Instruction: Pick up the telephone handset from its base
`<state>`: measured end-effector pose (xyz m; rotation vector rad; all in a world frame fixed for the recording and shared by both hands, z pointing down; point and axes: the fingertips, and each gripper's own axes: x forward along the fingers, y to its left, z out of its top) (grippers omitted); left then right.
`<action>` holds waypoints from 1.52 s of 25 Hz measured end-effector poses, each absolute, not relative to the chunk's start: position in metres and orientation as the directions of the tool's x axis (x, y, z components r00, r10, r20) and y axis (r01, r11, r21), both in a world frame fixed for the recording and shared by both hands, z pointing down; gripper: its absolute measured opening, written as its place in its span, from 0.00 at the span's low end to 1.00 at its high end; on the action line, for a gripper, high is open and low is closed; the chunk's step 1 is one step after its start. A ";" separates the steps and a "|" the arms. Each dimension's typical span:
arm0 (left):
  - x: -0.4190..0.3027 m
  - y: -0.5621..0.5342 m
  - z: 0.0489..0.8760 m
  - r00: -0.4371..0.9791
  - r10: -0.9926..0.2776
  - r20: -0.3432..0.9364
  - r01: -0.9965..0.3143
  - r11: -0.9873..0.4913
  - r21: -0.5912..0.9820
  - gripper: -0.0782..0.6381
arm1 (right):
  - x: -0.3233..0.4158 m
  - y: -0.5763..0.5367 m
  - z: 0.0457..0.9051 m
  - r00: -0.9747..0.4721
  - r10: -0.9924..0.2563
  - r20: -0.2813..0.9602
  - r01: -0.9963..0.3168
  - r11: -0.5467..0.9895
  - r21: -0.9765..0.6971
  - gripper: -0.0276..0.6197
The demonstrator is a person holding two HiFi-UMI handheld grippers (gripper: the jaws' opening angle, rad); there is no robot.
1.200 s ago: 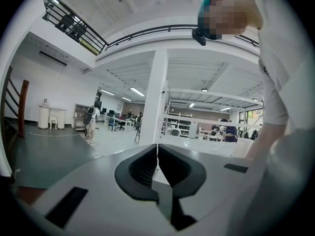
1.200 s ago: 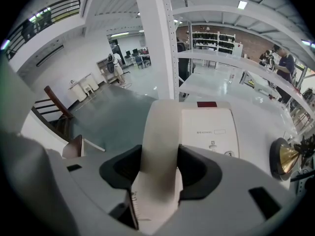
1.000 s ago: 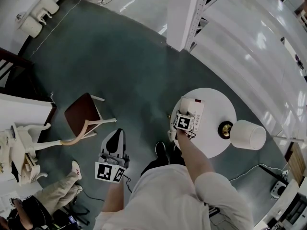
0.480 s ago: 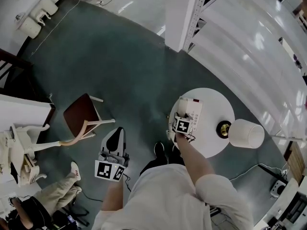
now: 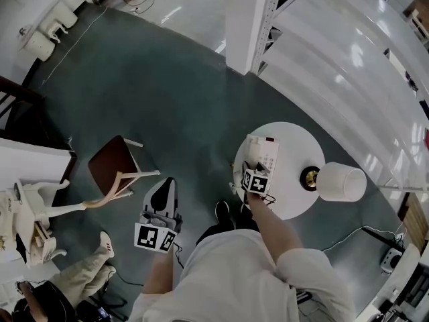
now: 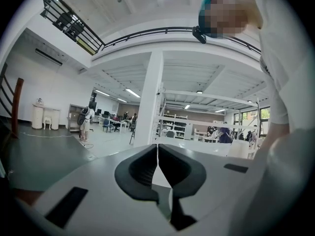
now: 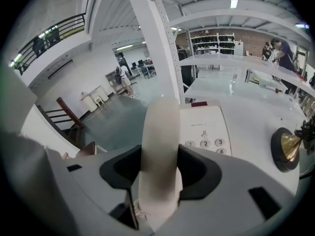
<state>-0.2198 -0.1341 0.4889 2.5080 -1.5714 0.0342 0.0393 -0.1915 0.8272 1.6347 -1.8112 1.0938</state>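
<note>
**Desk:** What is shown on the round white table (image 5: 298,138)?

**Caption:** A cream plastic telephone handset (image 7: 160,132) is gripped across its middle by the right gripper (image 7: 160,170), both dark pads pressed to its sides. It is held at the nine o'clock edge of the white keypad base (image 7: 209,124). Whether the cradle has been fully cleared cannot be told. The left gripper (image 6: 157,167) is kept level above the floor at seven o'clock of the table, with its jaws closed on nothing.

**Desk:** What could be spoiled from here?

**Caption:** The handset is smooth and rounded, so it could be rolled or slid out of the pads if it is tilted sharply during the lift. What appears to be a curly cord (image 7: 132,211) is glimpsed beneath it. If that cord is pulled taut, the light base could be dragged towards the table's edge. A brass-footed lamp with a white drum shade (image 5: 342,183) stands at three o'clock of the base, and it could be knocked if the base is swung that way.
</note>
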 end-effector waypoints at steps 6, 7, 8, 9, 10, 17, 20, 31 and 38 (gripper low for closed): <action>-0.212 -0.130 0.488 0.456 -0.883 0.108 -0.887 -0.440 0.142 0.14 | 0.043 -0.176 0.814 -0.220 -0.645 0.732 -0.956 -0.005 -0.292 0.39; -0.210 -0.128 0.488 0.459 -0.882 0.107 -0.885 -0.443 0.142 0.14 | 0.044 -0.174 0.810 -0.225 -0.652 0.724 -0.955 -0.001 -0.298 0.39; -0.209 -0.127 0.488 0.462 -0.880 0.106 -0.883 -0.446 0.143 0.14 | 0.045 -0.170 0.805 -0.226 -0.659 0.717 -0.954 0.000 -0.300 0.39; -0.207 -0.126 0.487 0.466 -0.879 0.105 -0.882 -0.450 0.143 0.14 | 0.047 -0.168 0.800 -0.225 -0.667 0.710 -0.953 0.000 -0.302 0.39; -0.205 -0.125 0.487 0.469 -0.877 0.103 -0.880 -0.454 0.143 0.14 | 0.049 -0.165 0.795 -0.225 -0.677 0.701 -0.953 0.001 -0.304 0.39; -0.191 -0.120 0.485 0.492 -0.867 0.082 -0.866 -0.479 0.144 0.14 | 0.064 -0.149 0.761 -0.238 -0.736 0.633 -0.945 0.026 -0.326 0.39; -0.185 -0.116 0.483 0.499 -0.863 0.073 -0.862 -0.486 0.144 0.14 | 0.071 -0.143 0.743 -0.241 -0.762 0.601 -0.940 0.029 -0.340 0.39; -0.171 -0.107 0.483 0.515 -0.855 0.057 -0.852 -0.504 0.145 0.14 | 0.079 -0.132 0.661 -0.298 -0.857 0.420 -0.902 0.108 -0.418 0.39; -0.159 -0.103 0.477 0.522 -0.852 0.047 -0.847 -0.512 0.141 0.14 | 0.089 -0.128 0.602 -0.333 -0.898 0.288 -0.862 0.167 -0.479 0.39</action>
